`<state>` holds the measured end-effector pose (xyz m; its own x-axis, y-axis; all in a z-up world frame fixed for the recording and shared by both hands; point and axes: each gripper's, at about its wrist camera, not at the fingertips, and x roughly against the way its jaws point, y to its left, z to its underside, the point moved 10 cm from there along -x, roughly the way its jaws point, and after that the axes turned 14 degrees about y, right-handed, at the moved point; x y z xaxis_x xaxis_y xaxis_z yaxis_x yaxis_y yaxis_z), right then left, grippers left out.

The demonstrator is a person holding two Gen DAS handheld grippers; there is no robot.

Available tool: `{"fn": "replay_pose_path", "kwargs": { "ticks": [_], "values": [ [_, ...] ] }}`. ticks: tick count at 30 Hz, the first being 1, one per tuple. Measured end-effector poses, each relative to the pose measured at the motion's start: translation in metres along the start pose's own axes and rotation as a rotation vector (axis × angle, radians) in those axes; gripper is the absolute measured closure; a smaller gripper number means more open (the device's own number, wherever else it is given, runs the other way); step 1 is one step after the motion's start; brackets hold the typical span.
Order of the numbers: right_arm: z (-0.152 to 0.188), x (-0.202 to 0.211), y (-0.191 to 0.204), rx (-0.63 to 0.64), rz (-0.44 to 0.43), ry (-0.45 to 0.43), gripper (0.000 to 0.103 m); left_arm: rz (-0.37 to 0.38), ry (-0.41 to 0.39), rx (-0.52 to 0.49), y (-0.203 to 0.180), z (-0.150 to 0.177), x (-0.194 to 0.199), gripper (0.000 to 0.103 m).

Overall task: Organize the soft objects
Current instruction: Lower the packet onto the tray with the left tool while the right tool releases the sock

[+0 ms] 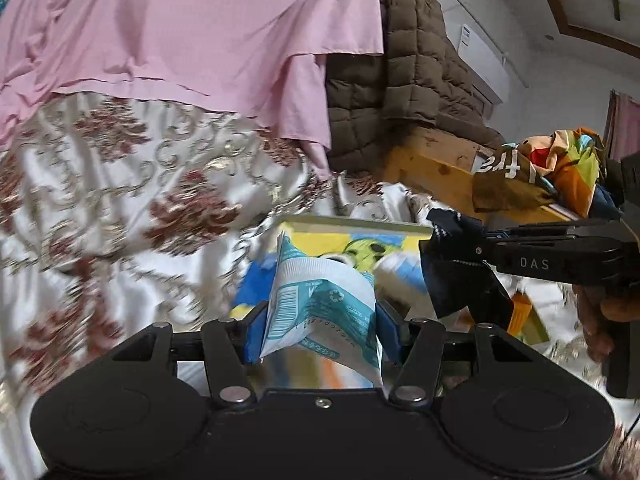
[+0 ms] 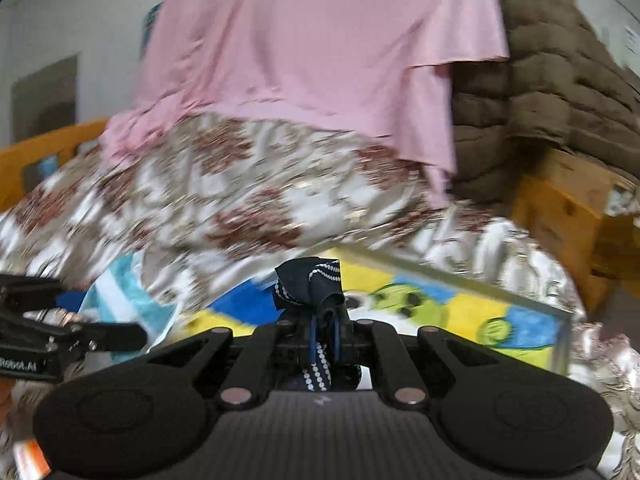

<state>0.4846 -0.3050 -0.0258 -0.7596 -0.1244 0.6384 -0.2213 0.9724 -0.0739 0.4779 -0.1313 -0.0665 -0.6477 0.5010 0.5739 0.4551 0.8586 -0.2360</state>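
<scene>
From the left wrist view, the left gripper [image 1: 320, 320] pinches a soft teal and white packet [image 1: 320, 300] between its blue pads, jaws held about half spread by the packet's bulk. Below and ahead lies a box [image 1: 352, 236] with a cartoon print in yellow, blue and green, resting on the glossy floral bedspread [image 1: 120, 200]. To the right, the right gripper [image 1: 452, 240] reaches in sideways with a dark navy cloth [image 1: 452, 272] hanging from its tip. A pink sheet [image 1: 180, 20] drapes behind, beside a brown quilted jacket [image 1: 420, 60].

From the right wrist view, the right gripper [image 2: 320, 320] has its jaws pressed nearly together on the navy cloth [image 2: 308, 284], thin fabric trimmed with white dots, bunched into a knot above the fingers. The box [image 2: 460, 308] sits just ahead with its rim showing; the left gripper [image 2: 100, 338] enters from the left.

To do this step well, I judge both items should be carried over the box's open top and let go low inside, since limp cloth and a crinkly packet snag rims easily
</scene>
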Motion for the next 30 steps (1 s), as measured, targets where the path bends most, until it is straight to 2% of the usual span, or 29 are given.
{"fn": "replay_pose_path", "kwargs": {
  "ticks": [5,10,16,21,24,28,30],
  "values": [
    [-0.013,-0.018,-0.043,-0.057,0.037,-0.008,0.094,0.043,0.078,0.041,-0.02,-0.028,-0.049,0.045],
    [-0.014,-0.038,-0.066,-0.106,0.055,0.017,0.093,0.021,0.158,0.019,-0.04,-0.031,-0.088,0.045],
    [-0.002,-0.048,-0.078,-0.139,0.066,0.066,0.088,-0.009,0.225,0.066,-0.037,-0.026,-0.11,0.044],
    [0.006,-0.046,-0.08,-0.137,0.095,0.073,0.072,-0.044,0.266,0.081,-0.034,-0.019,-0.118,0.04],
    [0.008,-0.044,-0.078,-0.126,0.102,0.078,0.059,-0.066,0.289,0.051,-0.038,-0.017,-0.121,0.037],
    [0.011,-0.037,-0.079,-0.118,0.117,0.077,0.047,-0.079,0.287,0.046,-0.04,-0.02,-0.119,0.027],
    [0.011,-0.032,-0.079,-0.12,0.123,0.075,0.045,-0.101,0.284,0.043,-0.038,-0.021,-0.118,0.02]
  ]
}}
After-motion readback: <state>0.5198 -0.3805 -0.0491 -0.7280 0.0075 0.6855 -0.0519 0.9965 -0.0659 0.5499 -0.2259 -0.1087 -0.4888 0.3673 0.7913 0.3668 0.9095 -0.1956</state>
